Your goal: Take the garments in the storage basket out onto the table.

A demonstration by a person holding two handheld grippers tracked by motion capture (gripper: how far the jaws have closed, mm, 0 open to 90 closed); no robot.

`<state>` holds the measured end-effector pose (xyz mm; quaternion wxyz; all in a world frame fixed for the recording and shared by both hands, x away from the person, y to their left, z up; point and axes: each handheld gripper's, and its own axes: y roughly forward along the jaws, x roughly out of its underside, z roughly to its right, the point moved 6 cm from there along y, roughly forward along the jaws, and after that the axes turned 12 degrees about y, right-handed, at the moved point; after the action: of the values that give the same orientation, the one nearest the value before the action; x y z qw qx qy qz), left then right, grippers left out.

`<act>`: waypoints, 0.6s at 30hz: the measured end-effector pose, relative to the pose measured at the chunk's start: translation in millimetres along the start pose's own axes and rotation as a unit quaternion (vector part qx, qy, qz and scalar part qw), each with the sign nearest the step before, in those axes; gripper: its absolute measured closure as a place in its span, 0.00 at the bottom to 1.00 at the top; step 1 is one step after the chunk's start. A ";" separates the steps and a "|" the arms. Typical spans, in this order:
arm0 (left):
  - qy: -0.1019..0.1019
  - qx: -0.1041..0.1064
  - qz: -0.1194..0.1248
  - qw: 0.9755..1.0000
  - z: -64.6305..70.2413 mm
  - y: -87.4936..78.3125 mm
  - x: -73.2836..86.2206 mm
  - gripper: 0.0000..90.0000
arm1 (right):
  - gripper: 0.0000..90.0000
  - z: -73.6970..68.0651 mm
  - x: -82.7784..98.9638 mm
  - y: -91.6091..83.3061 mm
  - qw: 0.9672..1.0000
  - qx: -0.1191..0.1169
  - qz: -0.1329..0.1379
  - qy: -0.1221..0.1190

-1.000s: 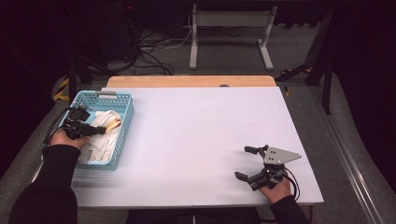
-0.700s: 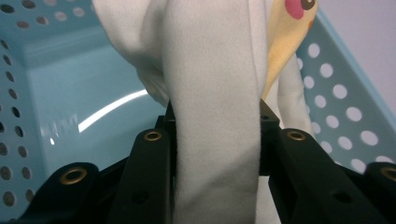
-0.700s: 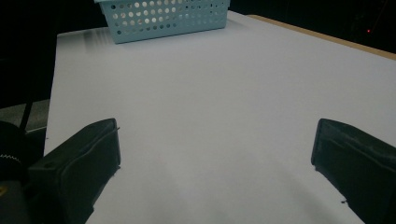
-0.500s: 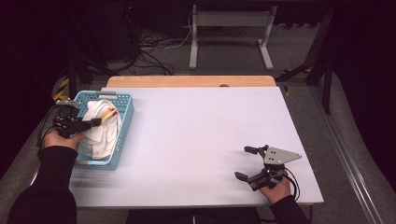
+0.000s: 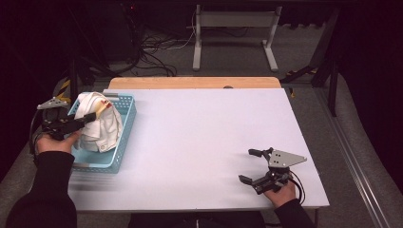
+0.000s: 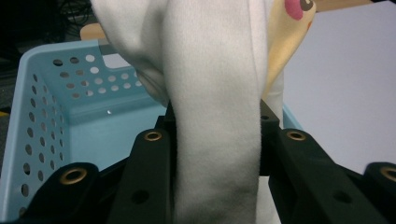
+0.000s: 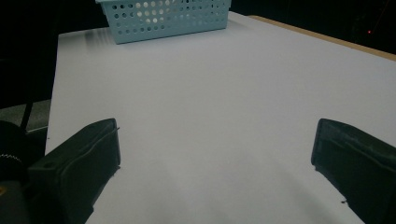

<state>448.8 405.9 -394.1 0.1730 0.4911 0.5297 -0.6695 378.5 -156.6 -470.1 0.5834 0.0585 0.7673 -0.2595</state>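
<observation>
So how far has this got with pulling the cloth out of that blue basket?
Done: the left gripper is shut on the white cloth. In hand: the cloth is bunched up above the basket rim, its lower part inside. Left: clearing the basket and laying it on the table, where the right gripper waits open.

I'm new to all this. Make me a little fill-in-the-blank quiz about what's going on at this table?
1. The left hand-held gripper is shut on a white ____.
2. The cloth hangs above a light blue ____.
3. The right hand-held gripper rests on the white table with its jaws ____.
4. Next to the white fabric shows a patch of ____ fabric with a pink spot.

Missing words: cloth; basket; open; yellow
</observation>
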 end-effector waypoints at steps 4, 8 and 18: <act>-0.002 -0.002 0.019 1.000 0.5 -4.4 -2.6 0.76 | 0.02 0.0 0.0 0.0 1.000 0.000 0.000 0.000; -0.003 -0.004 0.039 0.999 2.2 -9.7 -6.3 0.76 | 0.02 0.0 0.1 0.0 1.000 -0.001 -0.001 0.000; -0.008 -0.005 0.088 0.996 6.5 -23.7 -14.9 0.76 | 0.02 -0.1 0.2 0.3 1.000 -0.002 -0.001 0.001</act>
<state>434.6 404.8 -369.1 0.2381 0.5298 0.4864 -0.6527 378.4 -156.3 -470.4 0.5828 0.0568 0.7682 -0.2588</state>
